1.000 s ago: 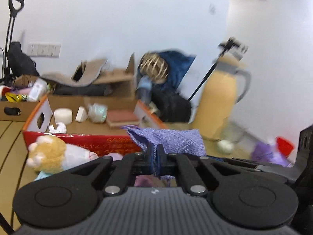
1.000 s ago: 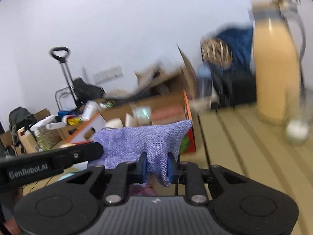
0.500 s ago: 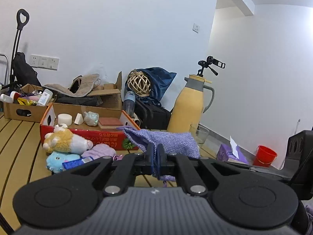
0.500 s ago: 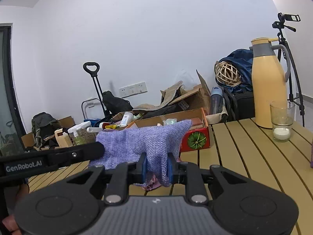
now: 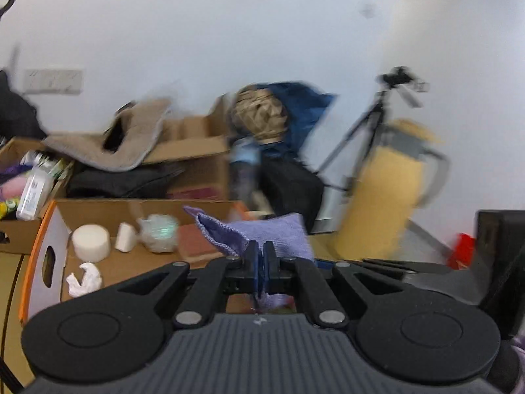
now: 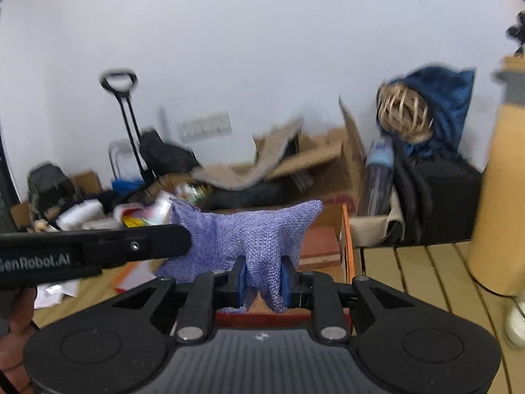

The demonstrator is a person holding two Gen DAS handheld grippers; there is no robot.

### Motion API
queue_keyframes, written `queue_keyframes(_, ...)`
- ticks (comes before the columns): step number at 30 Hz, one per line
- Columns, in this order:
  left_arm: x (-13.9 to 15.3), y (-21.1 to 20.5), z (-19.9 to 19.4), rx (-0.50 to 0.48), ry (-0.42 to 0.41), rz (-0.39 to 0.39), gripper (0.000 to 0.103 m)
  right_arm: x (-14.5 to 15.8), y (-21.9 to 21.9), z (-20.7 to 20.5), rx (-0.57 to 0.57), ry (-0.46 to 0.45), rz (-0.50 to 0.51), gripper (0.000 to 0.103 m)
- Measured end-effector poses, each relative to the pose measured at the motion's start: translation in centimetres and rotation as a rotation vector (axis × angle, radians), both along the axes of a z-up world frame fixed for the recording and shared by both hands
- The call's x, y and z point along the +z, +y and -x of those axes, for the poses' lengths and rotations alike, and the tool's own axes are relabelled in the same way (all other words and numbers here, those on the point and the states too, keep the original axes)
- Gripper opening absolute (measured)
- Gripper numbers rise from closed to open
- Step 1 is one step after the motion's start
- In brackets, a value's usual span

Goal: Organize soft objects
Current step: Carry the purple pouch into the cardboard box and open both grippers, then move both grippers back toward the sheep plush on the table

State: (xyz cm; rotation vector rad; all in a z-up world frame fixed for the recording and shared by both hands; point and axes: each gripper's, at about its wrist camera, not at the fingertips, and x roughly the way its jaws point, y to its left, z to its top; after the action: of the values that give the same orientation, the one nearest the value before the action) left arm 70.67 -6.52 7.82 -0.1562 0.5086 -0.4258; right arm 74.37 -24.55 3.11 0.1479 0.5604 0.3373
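A purple knitted cloth [image 5: 269,233] hangs between both grippers. My left gripper [image 5: 261,256] is shut on one edge of it. My right gripper [image 6: 262,275] is shut on a bunched fold of the same cloth [image 6: 249,236]. The cloth is held in the air over the near end of a red-and-orange cardboard box [image 5: 36,262]. The left gripper's body [image 6: 92,249] crosses the right wrist view at the left, touching the cloth. The box holds a white puck [image 5: 91,242], a white wedge, a clear wrapped ball [image 5: 159,231], a brown pad and crumpled tissue.
A yellow thermos jug [image 5: 380,203] stands on the slatted wooden table [image 6: 413,269] at the right. Open cardboard boxes with clothes [image 5: 137,144], a wicker ball [image 5: 262,115], a blue bag and a tripod sit behind. A red bucket [image 5: 461,246] is on the floor.
Both grippers have moved forward and lower with the cloth, closer to the red box. The plush toys on the table have dropped out of the left wrist view. The views are motion-blurred.
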Motion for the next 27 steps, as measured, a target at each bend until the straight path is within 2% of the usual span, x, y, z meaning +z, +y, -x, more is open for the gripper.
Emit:
queue_keyframes(3,-3.6,-0.7,-5.0,0.03,0.083,-0.071,0.006,-2.7,1.0,-4.4,-0.043,0.069,0.09,0.02)
queue_keyframes(6,-6.2,-0.7,-6.4,0.015,0.13,-0.128,0.008,-4.9,1.8,-5.9,-0.065,0.102,0.178,0.024)
queue_keyframes(7,-6.4,-0.6,-6.2,0.008,0.126,-0.131,0.011,-5.3,1.9,-5.9,-0.065,0.102,0.188,0.027)
queue_keyframes(10,-5.9,0.6,-5.1,0.013,0.085,-0.103,0.034,-5.8,2.0,-5.4,-0.074,0.086,0.218,0.032)
queue_keyframes(12,-5.0,1.3,-4.1,0.022,0.058,-0.086,0.036,-5.5,2.0,-4.9,-0.072,0.088,0.237,0.034)
queue_keyframes(15,-2.6,2.4,-1.7,0.038,0.011,-0.076,0.038,-3.8,1.8,-3.1,-0.089,0.049,0.245,0.045)
queue_keyframes(20,1.7,5.3,4.3,0.081,-0.086,-0.064,0.047,1.6,0.7,2.0,-0.087,-0.046,0.202,0.053)
queue_keyframes(22,3.0,6.5,7.5,0.116,-0.136,-0.088,0.051,4.0,0.3,5.1,-0.081,-0.101,0.196,0.056)
queue_keyframes(24,4.0,7.5,10.7,0.142,-0.174,-0.104,0.059,5.9,-0.1,8.5,-0.066,-0.144,0.178,0.064)
queue_keyframes(27,4.9,9.5,16.2,0.167,-0.221,-0.094,0.069,7.6,-0.4,13.8,-0.028,-0.192,0.152,0.067)
